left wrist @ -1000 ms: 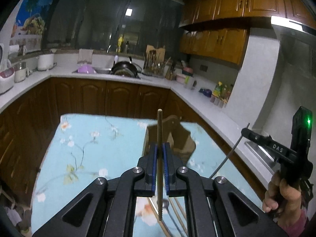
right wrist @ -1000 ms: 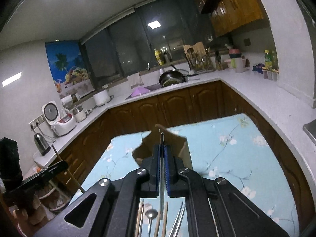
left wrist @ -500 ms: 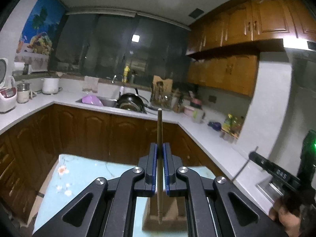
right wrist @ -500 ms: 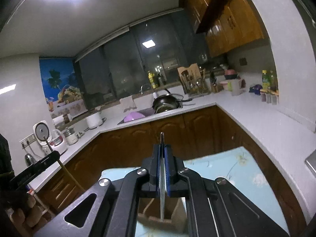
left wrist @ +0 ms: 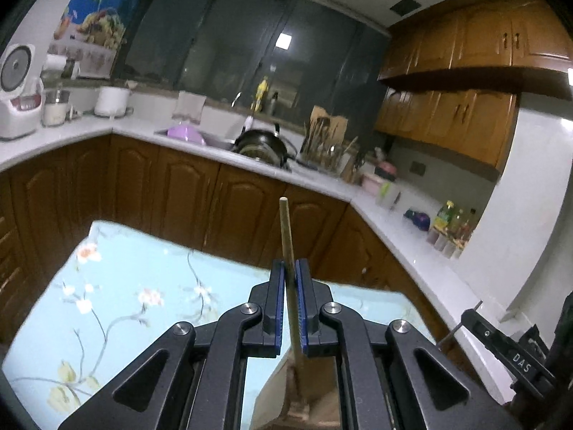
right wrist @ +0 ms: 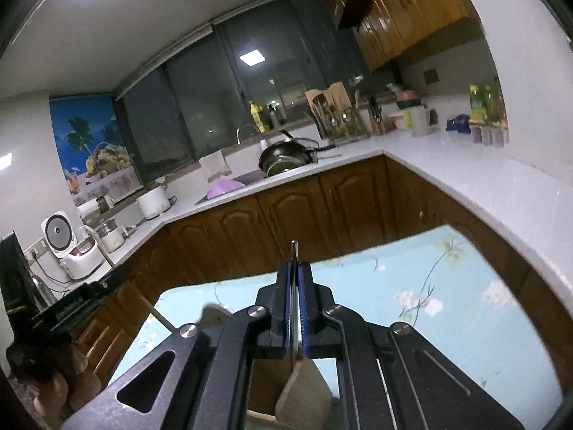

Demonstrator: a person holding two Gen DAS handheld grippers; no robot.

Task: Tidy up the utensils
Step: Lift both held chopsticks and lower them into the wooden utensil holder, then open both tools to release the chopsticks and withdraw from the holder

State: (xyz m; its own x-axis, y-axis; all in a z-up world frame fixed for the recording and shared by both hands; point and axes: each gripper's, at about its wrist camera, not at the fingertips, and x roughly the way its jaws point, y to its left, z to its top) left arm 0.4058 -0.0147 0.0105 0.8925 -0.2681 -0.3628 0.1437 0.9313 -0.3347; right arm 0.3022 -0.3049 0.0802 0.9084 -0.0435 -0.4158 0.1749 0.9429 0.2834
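My left gripper (left wrist: 290, 268) is shut on a wooden chopstick (left wrist: 286, 229) that stands nearly upright between the blue pads. Its lower end points down at a brown wooden utensil holder (left wrist: 279, 397) right under the fingers. In the right wrist view my right gripper (right wrist: 294, 268) is shut on a thin metal stick (right wrist: 294, 247), and the same holder (right wrist: 301, 390) lies beneath it. The left gripper (right wrist: 71, 308) shows at that view's left edge, in a person's hand (right wrist: 53, 376). The right gripper (left wrist: 515, 354) shows at the left wrist view's right edge.
The holder stands on a table with a light-blue floral cloth (left wrist: 118, 286). Brown cabinets (left wrist: 186, 193) and a white L-shaped counter (left wrist: 394, 222) ring the table. The counter holds a sink with a black pan (left wrist: 261, 143), a rice cooker (left wrist: 18, 104) and bottles (left wrist: 451, 225).
Both grippers moved forward with their sticks still held. The holder, which stood ahead of the fingertips, now lies directly under them; the loose utensils seen below the jaws have dropped out of view.
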